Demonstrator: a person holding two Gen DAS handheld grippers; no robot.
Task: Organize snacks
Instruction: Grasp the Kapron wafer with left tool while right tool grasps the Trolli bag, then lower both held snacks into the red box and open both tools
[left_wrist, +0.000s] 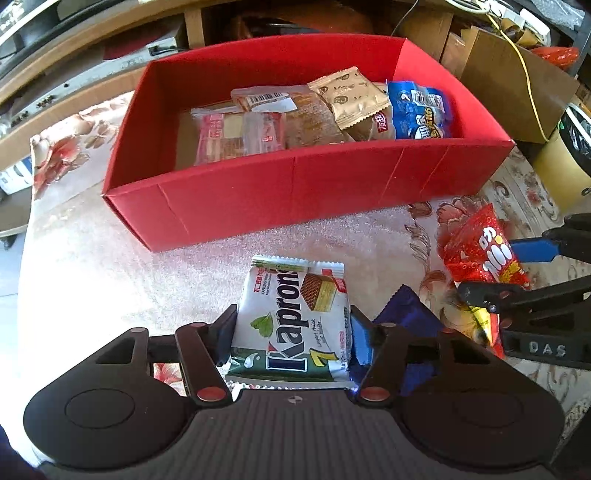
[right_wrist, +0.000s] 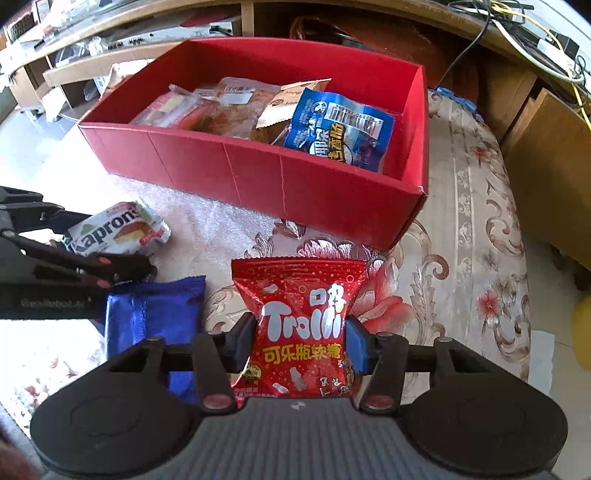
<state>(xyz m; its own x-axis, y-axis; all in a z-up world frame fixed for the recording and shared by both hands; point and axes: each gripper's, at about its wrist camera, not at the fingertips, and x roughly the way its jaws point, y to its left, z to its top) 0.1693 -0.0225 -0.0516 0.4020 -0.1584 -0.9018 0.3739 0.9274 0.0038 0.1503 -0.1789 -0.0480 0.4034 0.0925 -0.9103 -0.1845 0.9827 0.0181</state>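
A: Left gripper (left_wrist: 291, 325)?

B: Clamped on the wafer pack (left_wrist: 295, 321) (white, "Kapron" lettering). Both pads press its sides; the pack stands between them with its top edge toward the box (left_wrist: 295, 192).

A: Right gripper (right_wrist: 299, 332)?

B: Grasping the Trolli bag (right_wrist: 299, 325), red foil, pinched at the waist so the sides crease inward. The top of the bag fans out above the fingers.

A: Position of the two relative to each other?

B: Side by side in front of the box. In the left wrist view the Trolli bag shows at the right edge, held in the other gripper's jaws; in the right wrist view the wafer pack (right_wrist: 118, 232) shows at the left.

A: Box contents?

B: Several packets lie inside: a blue bag (left_wrist: 421, 110) at the right end, a gold sachet (left_wrist: 351, 96) beside it, a clear-wrapped red and white pack (left_wrist: 240, 136) toward the left, plus a brownish one between (label unreadable). The left end of the floor is bare cardboard.

A: Anything else?

B: A dark blue pouch (right_wrist: 155, 317) lies flat between the two grippers. A yellow wrapper (left_wrist: 484, 325) shows under the right gripper in the left view. All of it rests on the cloth (right_wrist: 461, 221), floral patterned.
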